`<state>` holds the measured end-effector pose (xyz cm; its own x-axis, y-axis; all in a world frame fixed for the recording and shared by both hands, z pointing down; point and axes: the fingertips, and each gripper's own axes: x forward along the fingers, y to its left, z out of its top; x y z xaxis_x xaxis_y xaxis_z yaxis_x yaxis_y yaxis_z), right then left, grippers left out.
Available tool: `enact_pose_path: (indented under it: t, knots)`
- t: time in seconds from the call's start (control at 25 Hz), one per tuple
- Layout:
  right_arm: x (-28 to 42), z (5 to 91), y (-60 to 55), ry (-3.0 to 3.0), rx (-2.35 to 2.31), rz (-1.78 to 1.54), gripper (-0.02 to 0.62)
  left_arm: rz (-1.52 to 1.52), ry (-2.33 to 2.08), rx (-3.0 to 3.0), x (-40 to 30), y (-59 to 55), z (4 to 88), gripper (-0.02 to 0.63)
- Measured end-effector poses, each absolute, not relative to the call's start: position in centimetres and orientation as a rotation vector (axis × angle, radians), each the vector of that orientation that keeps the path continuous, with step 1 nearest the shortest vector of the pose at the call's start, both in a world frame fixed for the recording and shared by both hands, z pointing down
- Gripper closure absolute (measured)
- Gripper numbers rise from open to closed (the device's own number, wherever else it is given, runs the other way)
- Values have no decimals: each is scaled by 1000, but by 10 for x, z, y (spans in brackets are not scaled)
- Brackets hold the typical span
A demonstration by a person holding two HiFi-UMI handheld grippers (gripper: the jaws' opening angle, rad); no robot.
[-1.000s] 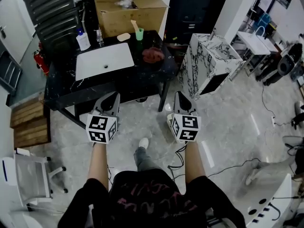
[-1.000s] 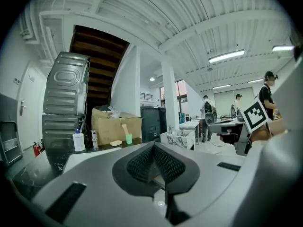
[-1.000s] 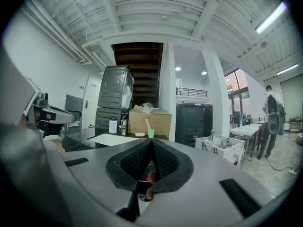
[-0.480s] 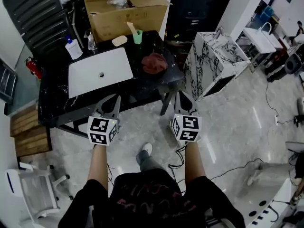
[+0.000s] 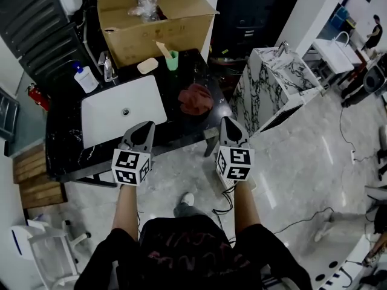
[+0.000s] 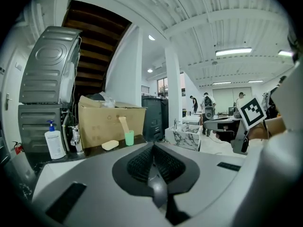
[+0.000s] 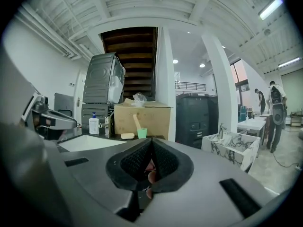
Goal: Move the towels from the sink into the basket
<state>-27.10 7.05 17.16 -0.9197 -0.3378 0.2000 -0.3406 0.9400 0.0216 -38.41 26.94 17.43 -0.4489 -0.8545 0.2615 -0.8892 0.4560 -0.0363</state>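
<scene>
A crumpled dark red towel [image 5: 195, 98] lies on the black marble counter [image 5: 66, 144], just right of the white sink [image 5: 124, 110], whose basin looks bare. No basket shows in any view. My left gripper [image 5: 147, 125] hangs in the air at the counter's near edge, in front of the sink, shut and empty; its jaws [image 6: 152, 144] meet at a point. My right gripper [image 5: 226, 121] hovers off the counter's near right corner, a short way from the towel, also shut on nothing [image 7: 151, 141]. Neither gripper touches anything.
A cardboard box [image 5: 154, 20] stands behind the counter. A soap bottle [image 5: 84, 77], faucet [image 5: 106, 67], soap bar [image 5: 147, 66] and green cup [image 5: 173, 59] line the counter's back. A marble-patterned block [image 5: 275, 86] stands at the right. Cables trail on the floor [image 5: 302, 162].
The person has stepped toward the counter, so the sink and towel sit closer to both grippers. Both grippers stay shut and level.
</scene>
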Motion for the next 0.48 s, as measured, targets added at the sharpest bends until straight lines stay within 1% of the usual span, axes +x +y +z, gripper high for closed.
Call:
enact_pose_path:
  t: [0.48]
  knots:
    - [-313, 160, 45, -2917, 483, 27, 580, 272, -2513, 1526, -420, 237, 162, 589]
